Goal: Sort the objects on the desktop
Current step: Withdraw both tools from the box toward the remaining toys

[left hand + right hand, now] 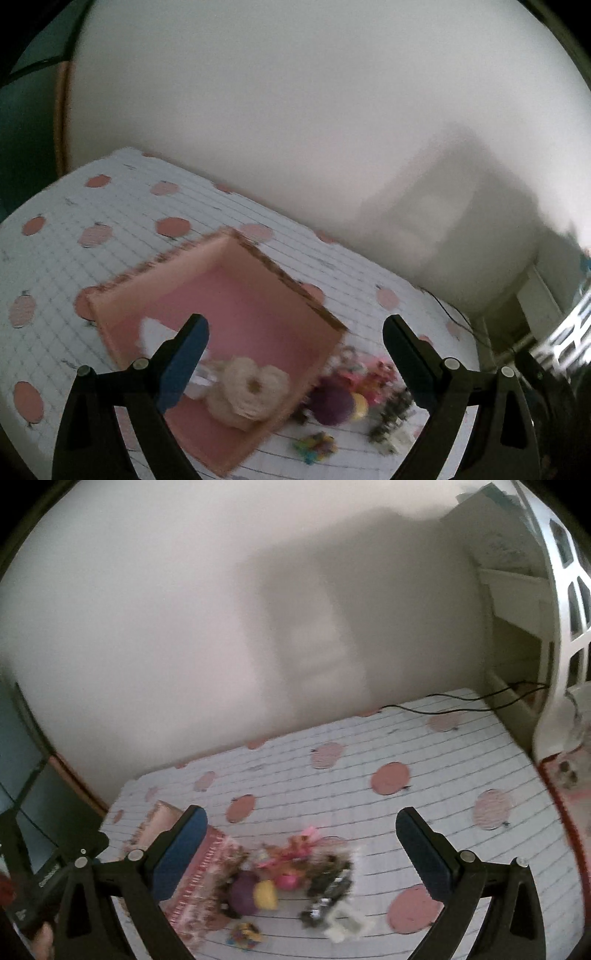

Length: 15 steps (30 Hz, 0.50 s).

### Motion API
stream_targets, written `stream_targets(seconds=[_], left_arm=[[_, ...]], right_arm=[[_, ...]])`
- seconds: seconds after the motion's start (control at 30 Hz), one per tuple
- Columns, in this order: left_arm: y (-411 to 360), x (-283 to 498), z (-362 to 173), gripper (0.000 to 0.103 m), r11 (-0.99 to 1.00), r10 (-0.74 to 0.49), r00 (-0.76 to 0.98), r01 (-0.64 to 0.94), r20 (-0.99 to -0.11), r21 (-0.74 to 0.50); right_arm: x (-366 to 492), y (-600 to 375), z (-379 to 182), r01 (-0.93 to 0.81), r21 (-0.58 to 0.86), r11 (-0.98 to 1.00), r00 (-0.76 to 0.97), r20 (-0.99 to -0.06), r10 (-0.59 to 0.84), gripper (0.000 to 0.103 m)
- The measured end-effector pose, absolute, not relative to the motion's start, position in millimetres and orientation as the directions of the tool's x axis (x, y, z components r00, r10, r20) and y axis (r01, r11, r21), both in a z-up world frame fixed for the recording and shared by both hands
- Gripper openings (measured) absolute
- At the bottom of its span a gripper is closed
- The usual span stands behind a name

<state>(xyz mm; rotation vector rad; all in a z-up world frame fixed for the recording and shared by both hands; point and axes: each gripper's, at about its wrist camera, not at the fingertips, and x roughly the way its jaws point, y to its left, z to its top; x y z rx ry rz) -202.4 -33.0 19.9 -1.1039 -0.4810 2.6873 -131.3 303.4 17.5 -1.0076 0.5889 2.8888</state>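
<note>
Most of the sorting looks undone to me. One item, a cream crocheted flower (248, 392), already lies inside the pink tray (236, 295), along with a white patch I cannot identify at the tray's 9 o'clock side. Everything else sits in a loose pile on the tablecloth (424, 746), a white grid cloth dotted with pink circles.

From my left gripper (295, 363), the tray fills the centre and the pile lies just beside its 4 o'clock edge. My left fingers are spread wide and hold nothing.

From my right gripper (301, 849), the pile sits low between my fingers, toward 6 o'clock. I can pick out a purple ball (243, 893) touching a yellow ball (266, 894), a pink ball (287, 881), pink ribbon trinkets (295, 845) behind them, a dark blurred bundle (328, 882) at 5 o'clock, a white piece (345, 925) below it, and a small multicoloured item (244, 935) nearest me. Motion blur hides finer detail. My right fingers are also spread wide and empty, hovering above the cloth.

I judge that nearly the whole pile remains to be moved into the tray, which lies at 9 o'clock from the pile.
</note>
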Motion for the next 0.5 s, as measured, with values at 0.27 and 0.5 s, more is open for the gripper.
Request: stream_targets(seconds=[0.27,0.5], left_arm=[[20,-199,0,0.095,-0.916,0.366,-0.587,-0.089,-0.723,-0.391],[48,-197,-37,0.095,-0.935,0.335,-0.464,-0.059,-0.82,-0.348]], right_arm=[[-138,319,-6,-0.202,0.285,-0.937,-0.698,-0.713,-0.067,0.103],[-150,321,-52,-0.265,0.236,-0.935,-0.514,-0.855,-0.07,0.103]])
